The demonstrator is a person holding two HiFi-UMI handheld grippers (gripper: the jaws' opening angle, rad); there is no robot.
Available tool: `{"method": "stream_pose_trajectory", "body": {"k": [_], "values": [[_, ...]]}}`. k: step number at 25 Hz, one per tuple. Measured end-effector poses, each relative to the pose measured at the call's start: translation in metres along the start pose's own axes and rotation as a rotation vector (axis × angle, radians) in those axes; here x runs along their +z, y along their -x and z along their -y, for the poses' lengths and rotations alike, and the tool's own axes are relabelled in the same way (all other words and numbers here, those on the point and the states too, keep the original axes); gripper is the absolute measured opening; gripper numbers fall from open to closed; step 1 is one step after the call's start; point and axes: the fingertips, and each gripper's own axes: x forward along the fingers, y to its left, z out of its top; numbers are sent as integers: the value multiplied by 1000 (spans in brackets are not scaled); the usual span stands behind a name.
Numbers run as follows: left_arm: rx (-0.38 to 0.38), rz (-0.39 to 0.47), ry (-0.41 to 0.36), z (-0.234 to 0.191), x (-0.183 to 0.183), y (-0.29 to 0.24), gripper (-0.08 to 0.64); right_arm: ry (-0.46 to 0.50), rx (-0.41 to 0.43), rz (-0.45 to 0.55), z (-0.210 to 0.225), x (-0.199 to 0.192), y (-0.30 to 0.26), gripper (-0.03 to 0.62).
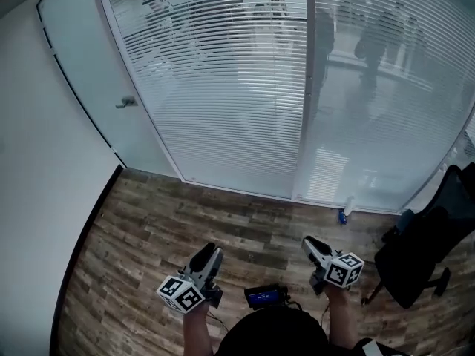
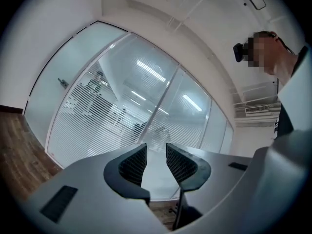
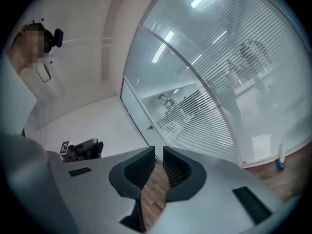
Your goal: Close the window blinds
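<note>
White slatted blinds [image 1: 245, 87] hang behind a glass partition ahead of me, their slats tilted so that figures beyond show through. The blinds [image 2: 97, 121] fill the left gripper view, and the same blinds [image 3: 219, 96] spread across the right gripper view. My left gripper [image 1: 208, 249] is held low over the wood floor, well short of the glass. Its jaws [image 2: 156, 147] stand a little apart with nothing between them. My right gripper [image 1: 308, 241] is beside it at the same distance, and its jaws [image 3: 159, 150] are shut and empty. No cord or wand is visible.
A frosted glass door with a lever handle [image 1: 128, 102] adjoins the blinds on the left, next to a white wall. A black office chair [image 1: 423, 251] stands at the right. A small blue-capped bottle [image 1: 344, 212] sits at the foot of the glass.
</note>
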Motion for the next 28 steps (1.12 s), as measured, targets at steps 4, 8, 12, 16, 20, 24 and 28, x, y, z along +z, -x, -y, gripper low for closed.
{"method": "stream_pose_trajectory", "body": {"k": [4,8,12,16,20,24,28], "values": [[-6,-13,-10,-7,10,-43,138,38,9,-9,28,36,-30,43],[-15,-34,15,-24,7,-68,137,9,-4,-4,39,41,-42,43],[-56,-45,34,-39,11,-94,138,-26,-56,-28,52,31,-45,43],[-121,-48,45,-59,27,-125,138,-21,-122,5,61,47,-53,43],[-170,-28,60,-89,55,-150,137,-14,-173,53,61,73,-80,43],[-189,-13,70,-130,85,-165,138,3,-199,66,55,91,-122,43],[-213,-13,87,-153,99,-168,137,23,-221,71,48,104,-150,43]]}}
